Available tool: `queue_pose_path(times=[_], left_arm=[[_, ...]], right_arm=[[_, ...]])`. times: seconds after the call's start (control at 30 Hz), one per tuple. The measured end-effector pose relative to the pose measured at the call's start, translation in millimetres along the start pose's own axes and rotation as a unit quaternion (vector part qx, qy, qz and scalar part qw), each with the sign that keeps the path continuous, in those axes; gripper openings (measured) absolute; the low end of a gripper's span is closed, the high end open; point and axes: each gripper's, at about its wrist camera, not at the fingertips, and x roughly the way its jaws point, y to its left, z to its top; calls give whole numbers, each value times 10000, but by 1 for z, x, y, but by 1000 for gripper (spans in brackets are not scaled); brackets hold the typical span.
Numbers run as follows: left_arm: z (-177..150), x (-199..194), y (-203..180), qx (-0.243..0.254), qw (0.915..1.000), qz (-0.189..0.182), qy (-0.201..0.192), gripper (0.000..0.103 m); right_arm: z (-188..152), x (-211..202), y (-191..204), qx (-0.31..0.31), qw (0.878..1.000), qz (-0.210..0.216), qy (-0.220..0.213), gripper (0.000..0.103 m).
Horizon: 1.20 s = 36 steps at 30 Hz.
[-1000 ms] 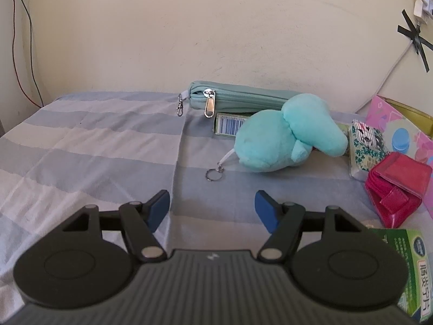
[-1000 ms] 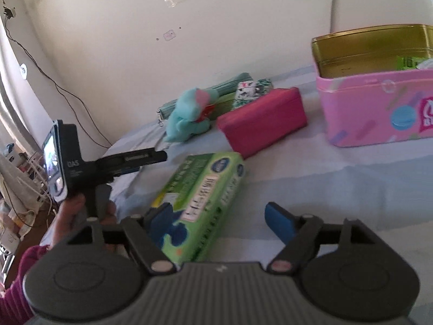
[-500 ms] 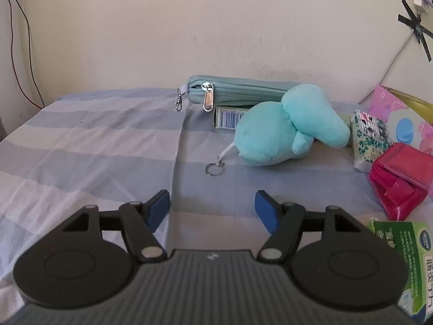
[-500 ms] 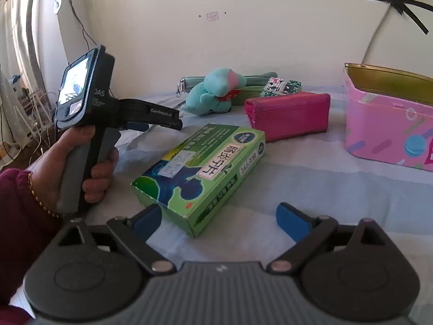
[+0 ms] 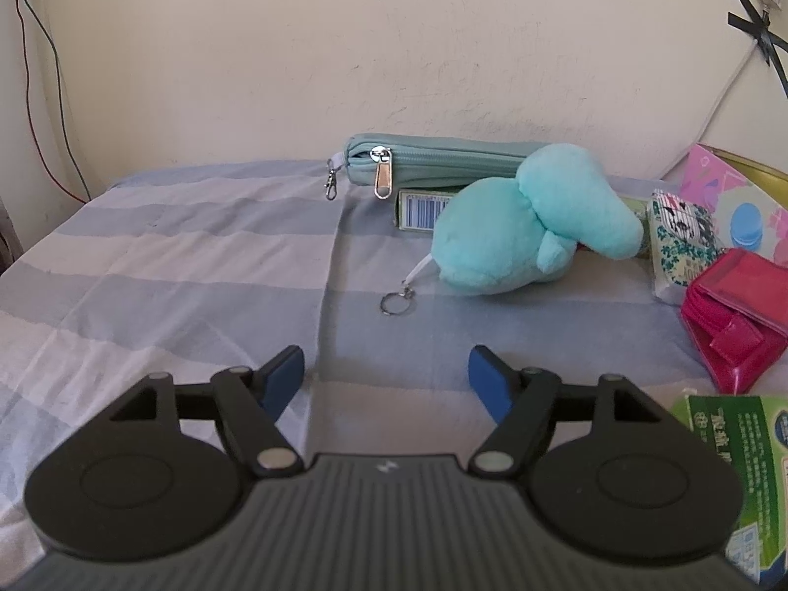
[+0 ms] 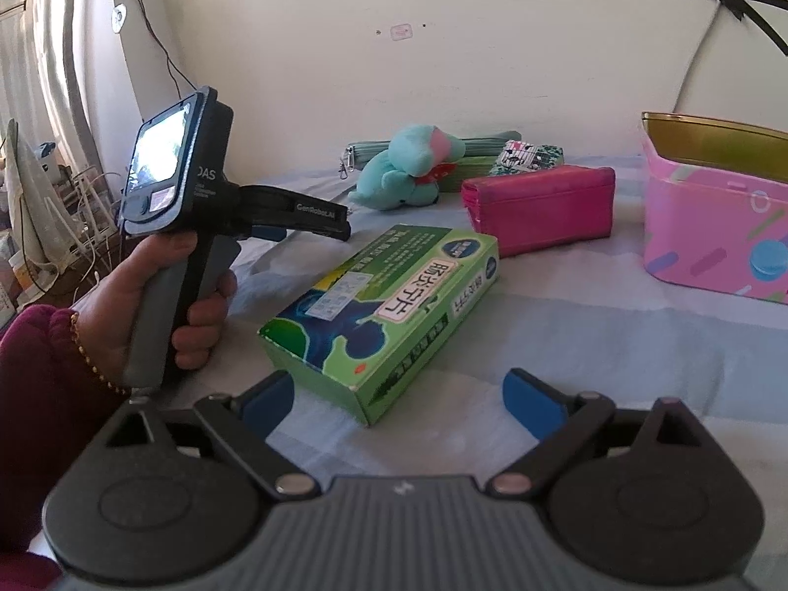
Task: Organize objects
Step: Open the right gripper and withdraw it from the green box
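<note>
- On the striped bedsheet, just ahead of the right gripper, lies the green box, flat and angled, its near corner at about 12 o'clock from the blue fingertips.
- The right gripper's jaws stand wide apart; they have just been opening, and nothing is between them, the box lying just beyond the tips.
- At 1 o'clock from the box rests the pink wallet, on its long edge.
- At 3 o'clock, well apart, stands the pink tin, lid off, gold inside.
- At 12 o'clock, near the wall, lies the teal plush toy with the teal zip pouch behind it and a patterned packet beside it.
- At 9 o'clock a hand in a maroon sleeve grips the left gripper by its handle.
- The left gripper's jaws are apart and have just been opening a little further, with only bare sheet between them; the plush toy's key ring lies ahead at 12 o'clock.
</note>
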Motion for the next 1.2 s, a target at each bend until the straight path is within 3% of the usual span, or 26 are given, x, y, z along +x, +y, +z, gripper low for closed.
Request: queue_pose_path(times=[0.63, 0.87, 0.97, 1.03, 1.13, 1.2], left_arm=[[-1, -1, -2, -45, 10000, -36, 28, 76], [-12, -17, -3, -44, 9997, -190, 128, 77], [-24, -39, -2, 128, 9985, -444, 277, 77], [-27, -50, 2, 140, 9965, -670, 472, 77], [-25, -74, 4, -50, 9889, -1349, 622, 76], [-24, -90, -5, 7, 9837, -1727, 511, 77]], right_arm=[[-1, 7, 14, -413, 9990, -148, 100, 93], [1, 13, 21, -690, 9966, -393, 213, 91], [1, 13, 20, -1000, 9915, -793, 242, 91], [4, 13, 14, -952, 9922, -742, 300, 92], [10, 18, 11, -954, 9922, -712, 357, 92], [11, 20, 13, -1014, 9916, -714, 366, 93]])
